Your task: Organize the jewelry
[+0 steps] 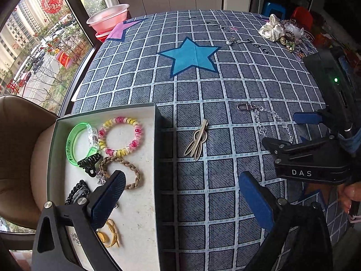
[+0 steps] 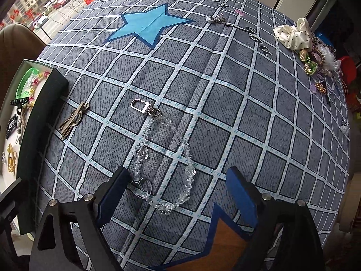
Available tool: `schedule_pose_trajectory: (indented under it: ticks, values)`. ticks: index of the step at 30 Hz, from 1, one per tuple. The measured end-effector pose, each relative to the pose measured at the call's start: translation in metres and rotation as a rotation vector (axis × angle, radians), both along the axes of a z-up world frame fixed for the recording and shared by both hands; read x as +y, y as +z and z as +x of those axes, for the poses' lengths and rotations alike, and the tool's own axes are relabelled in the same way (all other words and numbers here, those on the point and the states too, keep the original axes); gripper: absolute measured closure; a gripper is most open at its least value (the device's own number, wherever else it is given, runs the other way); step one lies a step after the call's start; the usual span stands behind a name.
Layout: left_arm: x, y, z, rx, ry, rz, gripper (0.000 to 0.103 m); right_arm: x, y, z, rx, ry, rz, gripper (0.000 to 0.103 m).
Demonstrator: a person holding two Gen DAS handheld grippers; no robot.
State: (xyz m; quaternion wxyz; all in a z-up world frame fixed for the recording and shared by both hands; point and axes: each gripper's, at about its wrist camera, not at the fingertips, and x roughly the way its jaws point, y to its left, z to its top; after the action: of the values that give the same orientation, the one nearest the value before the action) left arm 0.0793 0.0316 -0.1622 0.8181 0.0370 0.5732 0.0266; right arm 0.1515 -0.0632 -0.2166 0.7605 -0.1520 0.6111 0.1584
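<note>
- My right tool [image 2: 173, 194] hangs spread wide around the clear crystal bead chain with silver clasp [image 2: 167, 158], lying on the checked bench [image 2: 248, 113], ready to pinch it.
- My left tool [image 1: 180, 194], also apart and empty, waits over the white-lined box [image 1: 155, 135] at nine o'clock, where sorted pieces collect.

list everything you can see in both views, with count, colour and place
shallow open box: one, pale inside, dark outer walls, left on the cloth
green plastic bangle: one, in the box
pink and yellow coil hair tie: one, in the box
black claw clip: one, in the box
tan braided hair tie: one, in the box
yellow hair ties: count unclear, near end of the box
gold metal hair clip: one, on the cloth beside the box
clear bead chain with silver clasp: one, on the cloth before the right tongs
cream dotted scrunchie: one, far right, beside a pile of mixed jewelry
grey grid tablecloth with blue star: one, under everything
pink basins: stacked, by the window
left tongs: open, empty
right tongs: open, empty
</note>
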Motion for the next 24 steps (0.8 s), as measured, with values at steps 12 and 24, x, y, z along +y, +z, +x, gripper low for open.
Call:
schedule_pose_trajectory:
  ticks: [12,24]
  values:
    - [-0.027,-0.017,0.039,0.016,-0.057,-0.005,0.006,-0.051,0.026,0.007,-0.027,0.004,0.031,0.088]
    - [-0.023,-0.053,0.072,0.077,-0.015,-0.005,0.006,-0.078,0.025,0.017,-0.012,-0.013,0.110,0.089]
